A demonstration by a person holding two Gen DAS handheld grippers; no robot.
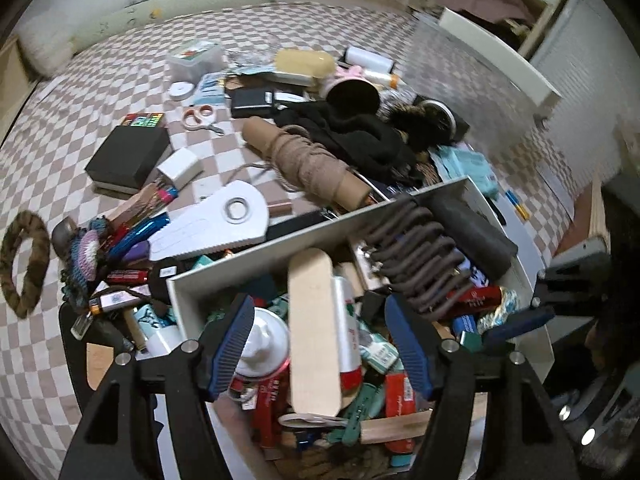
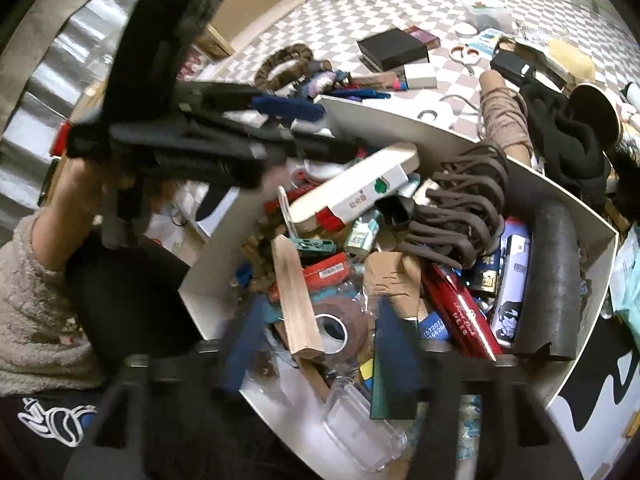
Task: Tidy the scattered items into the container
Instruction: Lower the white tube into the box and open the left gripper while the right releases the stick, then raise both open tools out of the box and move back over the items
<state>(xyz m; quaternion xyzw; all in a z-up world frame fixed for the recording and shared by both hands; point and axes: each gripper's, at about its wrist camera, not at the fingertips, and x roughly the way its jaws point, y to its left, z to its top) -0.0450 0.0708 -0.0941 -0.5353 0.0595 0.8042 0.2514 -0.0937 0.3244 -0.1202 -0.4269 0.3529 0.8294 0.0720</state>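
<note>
Clutter fills the white rectangular container [image 1: 256, 246], set on a bed covered in a beige-and-white checked sheet [image 1: 100, 80]. Over the container's near end, the left gripper [image 1: 322, 344] hangs with its blue-padded jaws spread wide, nothing between them; directly below lies a long pale wooden-looking case with rounded ends [image 1: 312, 332], beside a white-capped red spray can [image 1: 262, 344]. Inside the container, a coiled brown foam hair curler [image 1: 420, 256] leans against its far wall next to a dark grey foam tube [image 1: 472, 224]. Beyond that wall, scattered items wait on the sheet: a cardboard spool of tan twine [image 1: 308, 160], a flat black box [image 1: 128, 156], pink-handled scissors [image 1: 200, 118] and a black knitted garment [image 1: 360, 136]. The right gripper [image 2: 320, 344], blurred, hovers above the container's near corner with jaws wide and empty, over a roll of brown tape [image 2: 344, 328] and a wooden block [image 2: 296, 304].
</note>
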